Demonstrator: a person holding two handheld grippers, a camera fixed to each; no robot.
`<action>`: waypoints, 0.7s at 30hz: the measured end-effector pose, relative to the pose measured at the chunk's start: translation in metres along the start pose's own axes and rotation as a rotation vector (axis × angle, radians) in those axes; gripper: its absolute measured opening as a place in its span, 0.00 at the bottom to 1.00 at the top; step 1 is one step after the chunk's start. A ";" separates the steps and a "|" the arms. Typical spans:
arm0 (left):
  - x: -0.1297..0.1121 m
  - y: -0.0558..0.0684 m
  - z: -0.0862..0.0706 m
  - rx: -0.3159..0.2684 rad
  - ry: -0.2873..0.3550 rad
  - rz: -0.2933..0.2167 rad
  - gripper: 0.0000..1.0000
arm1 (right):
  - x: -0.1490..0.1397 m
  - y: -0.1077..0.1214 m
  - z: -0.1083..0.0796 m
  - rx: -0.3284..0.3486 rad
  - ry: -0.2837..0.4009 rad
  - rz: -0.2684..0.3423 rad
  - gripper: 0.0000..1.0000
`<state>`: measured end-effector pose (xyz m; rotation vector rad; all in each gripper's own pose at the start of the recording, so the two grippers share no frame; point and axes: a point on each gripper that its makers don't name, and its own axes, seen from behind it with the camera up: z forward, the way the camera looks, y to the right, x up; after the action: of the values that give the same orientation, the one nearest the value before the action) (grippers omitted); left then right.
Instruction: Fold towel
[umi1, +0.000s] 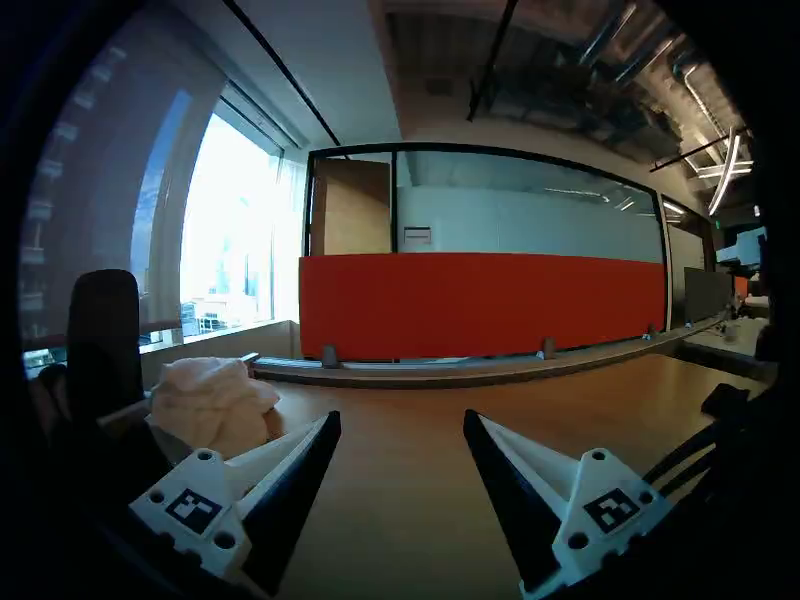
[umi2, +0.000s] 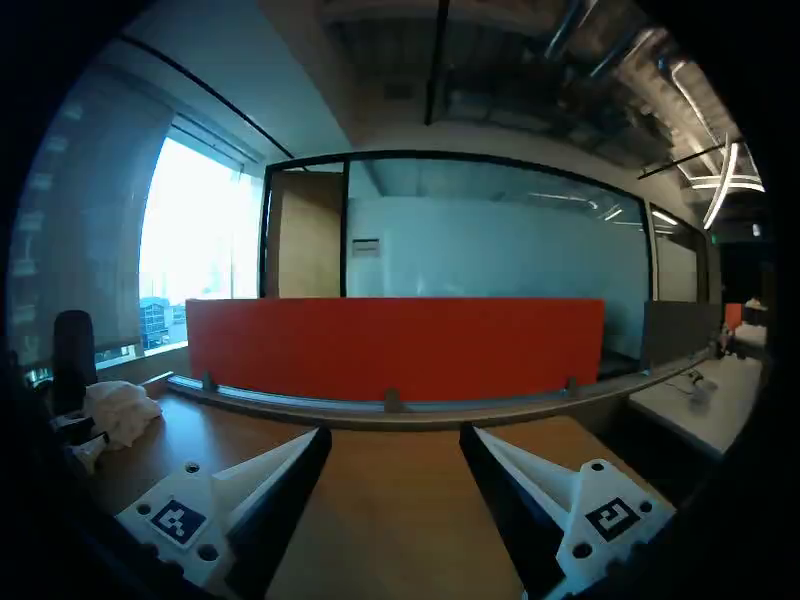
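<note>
Towel (umi1: 210, 400) is seen crumpled in a pale heap at the far left of the desk (umi1: 420, 500), near the window. It is judged soft, light and limp, so a free corner or hem is best pinched and drawn out of the heap. The left gripper (umi1: 400, 420) is spread wide and empty over bare wood. The right gripper (umi2: 395, 432) is equally spread, with nothing gripped.

The right gripper (umi2: 395, 432) hovers with its white plastic fingers (umi2: 255, 478) spread wide and empty above the brown wooden counter (umi2: 390, 530), a crumpled white cloth towel (umi2: 120, 410) lying well apart at far left, a long red divider panel (umi2: 400, 345) standing along the far edge.
</note>
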<state>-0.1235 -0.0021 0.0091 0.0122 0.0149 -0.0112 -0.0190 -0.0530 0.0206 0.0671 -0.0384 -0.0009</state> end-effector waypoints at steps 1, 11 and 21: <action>-0.004 0.000 0.000 0.000 0.000 -0.001 0.91 | -0.002 0.000 0.000 -0.001 -0.001 0.000 1.00; -0.038 0.001 0.001 0.007 0.007 -0.005 0.91 | -0.027 0.001 0.002 -0.002 -0.015 -0.010 0.99; -0.049 0.003 0.002 0.005 0.019 0.010 0.91 | -0.037 0.003 0.003 0.002 -0.021 -0.015 1.00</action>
<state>-0.1720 0.0015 0.0117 0.0177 0.0339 -0.0009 -0.0561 -0.0504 0.0225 0.0691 -0.0593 -0.0168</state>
